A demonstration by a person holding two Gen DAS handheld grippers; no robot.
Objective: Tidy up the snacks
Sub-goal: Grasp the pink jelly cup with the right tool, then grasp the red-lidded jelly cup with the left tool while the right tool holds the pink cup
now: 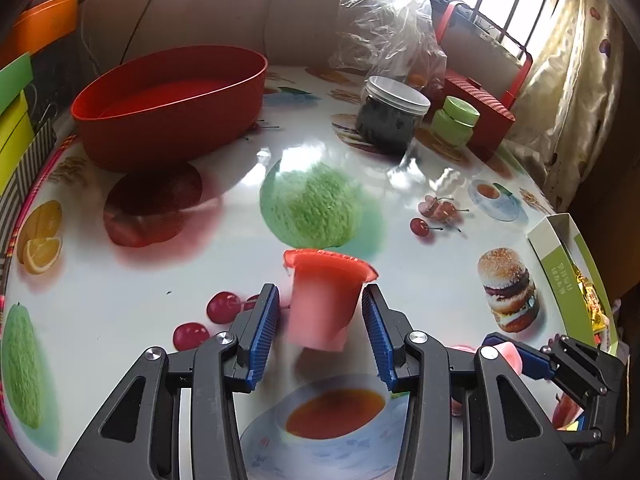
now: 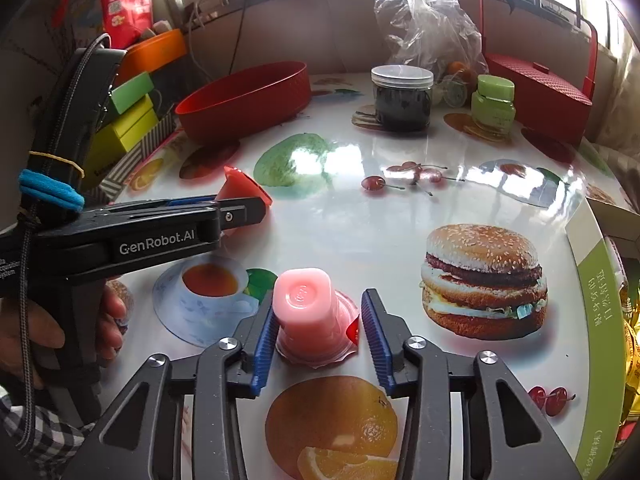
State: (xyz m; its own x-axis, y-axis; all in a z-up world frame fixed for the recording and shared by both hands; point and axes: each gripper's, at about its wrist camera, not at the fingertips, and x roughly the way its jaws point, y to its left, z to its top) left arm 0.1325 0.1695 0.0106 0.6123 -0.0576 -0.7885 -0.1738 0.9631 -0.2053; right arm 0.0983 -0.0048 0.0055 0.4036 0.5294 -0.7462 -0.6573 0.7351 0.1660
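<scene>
In the left wrist view a pink jelly cup with a red lid point(image 1: 324, 300) sits between the fingers of my left gripper point(image 1: 320, 312), tilted and lifted off the table; the jaws stand wide and the pads show gaps, so the grip is unclear. In the right wrist view a second pink jelly cup point(image 2: 310, 314) stands upside down on the table between the open fingers of my right gripper point(image 2: 318, 326); the left pad touches it. The left gripper point(image 2: 244, 204) with its cup point(image 2: 240, 186) shows there at left. The red oval tub point(image 1: 172, 100) stands empty at the far left.
A dark jar with a clear lid point(image 1: 390, 116), a green jar point(image 1: 456, 120), a clear plastic bag point(image 1: 388, 24) and a red basket point(image 1: 484, 108) stand at the back. An open green-and-white box with gold-wrapped snacks point(image 1: 568, 276) lies at the right edge. Coloured boxes point(image 2: 128, 120) line the left.
</scene>
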